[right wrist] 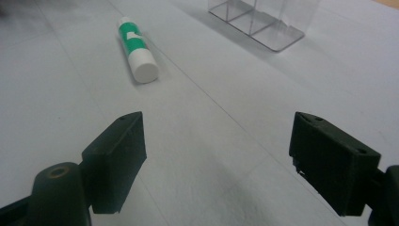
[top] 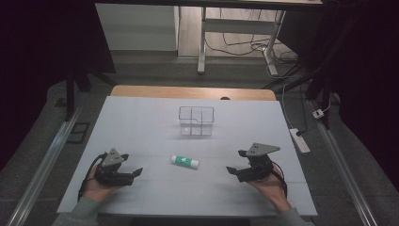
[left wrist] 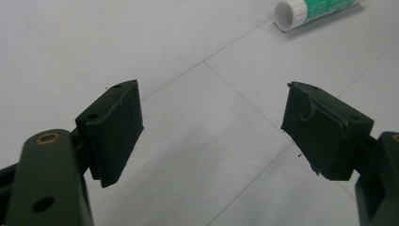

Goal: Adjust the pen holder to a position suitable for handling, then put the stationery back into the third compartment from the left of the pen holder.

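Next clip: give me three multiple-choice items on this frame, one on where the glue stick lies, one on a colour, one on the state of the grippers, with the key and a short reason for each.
1. Where does the glue stick lie?
A. Inside the clear box
B. On the table between the two grippers
C. In the left gripper

2. What colour is the glue stick's label?
A. Green
B. Red
C. Yellow

3. How do the grippers stand?
A. Both shut on the stick
B. Left open, right shut
C. Both open and empty

Key: 1 B, it lies flat on the table, nearer than the clear box. 2 A, green label with white ends. 3 C, the left gripper and right gripper have jaws wide apart with nothing between.
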The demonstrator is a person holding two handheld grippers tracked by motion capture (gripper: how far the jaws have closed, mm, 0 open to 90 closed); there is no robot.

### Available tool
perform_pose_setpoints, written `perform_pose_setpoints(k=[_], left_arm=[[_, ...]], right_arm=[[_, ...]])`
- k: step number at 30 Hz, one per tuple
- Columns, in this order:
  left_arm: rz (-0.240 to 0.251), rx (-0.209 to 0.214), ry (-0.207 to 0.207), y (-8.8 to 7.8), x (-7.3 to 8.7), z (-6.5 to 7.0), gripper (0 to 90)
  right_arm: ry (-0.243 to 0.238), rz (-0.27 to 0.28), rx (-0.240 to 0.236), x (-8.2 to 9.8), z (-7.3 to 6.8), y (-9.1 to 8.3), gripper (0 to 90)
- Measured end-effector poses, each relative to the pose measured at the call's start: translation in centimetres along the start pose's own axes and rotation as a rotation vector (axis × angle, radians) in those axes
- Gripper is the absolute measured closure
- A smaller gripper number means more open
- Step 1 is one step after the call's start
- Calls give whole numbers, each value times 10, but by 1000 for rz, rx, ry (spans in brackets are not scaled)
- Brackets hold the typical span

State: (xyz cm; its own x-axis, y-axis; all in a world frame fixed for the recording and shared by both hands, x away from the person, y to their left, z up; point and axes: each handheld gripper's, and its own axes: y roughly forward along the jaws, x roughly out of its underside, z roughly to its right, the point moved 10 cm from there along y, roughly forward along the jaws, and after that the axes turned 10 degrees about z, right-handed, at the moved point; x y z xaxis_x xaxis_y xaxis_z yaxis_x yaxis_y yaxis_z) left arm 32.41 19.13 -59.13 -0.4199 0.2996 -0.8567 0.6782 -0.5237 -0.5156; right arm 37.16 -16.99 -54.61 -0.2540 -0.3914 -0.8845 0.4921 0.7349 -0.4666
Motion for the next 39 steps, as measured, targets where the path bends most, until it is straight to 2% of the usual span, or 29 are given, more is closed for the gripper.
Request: perform_pose_setpoints(k=[9, 18, 29, 39], left_arm=[[-1, 3, 3, 1, 1, -1, 202], [-6, 15, -3, 3, 2, -3, 204], [-1, 11, -1, 3, 0, -1, 204], [-3, 10, 5, 2, 0, 0, 204]], right_arm=[[-21, -23, -18, -3, -8, 11, 189], [-20, -34, -65, -14, -18, 22, 191], [-53, -65, -117, -28, -37, 39, 192], [-65, -99, -155, -38, -45, 55, 193]])
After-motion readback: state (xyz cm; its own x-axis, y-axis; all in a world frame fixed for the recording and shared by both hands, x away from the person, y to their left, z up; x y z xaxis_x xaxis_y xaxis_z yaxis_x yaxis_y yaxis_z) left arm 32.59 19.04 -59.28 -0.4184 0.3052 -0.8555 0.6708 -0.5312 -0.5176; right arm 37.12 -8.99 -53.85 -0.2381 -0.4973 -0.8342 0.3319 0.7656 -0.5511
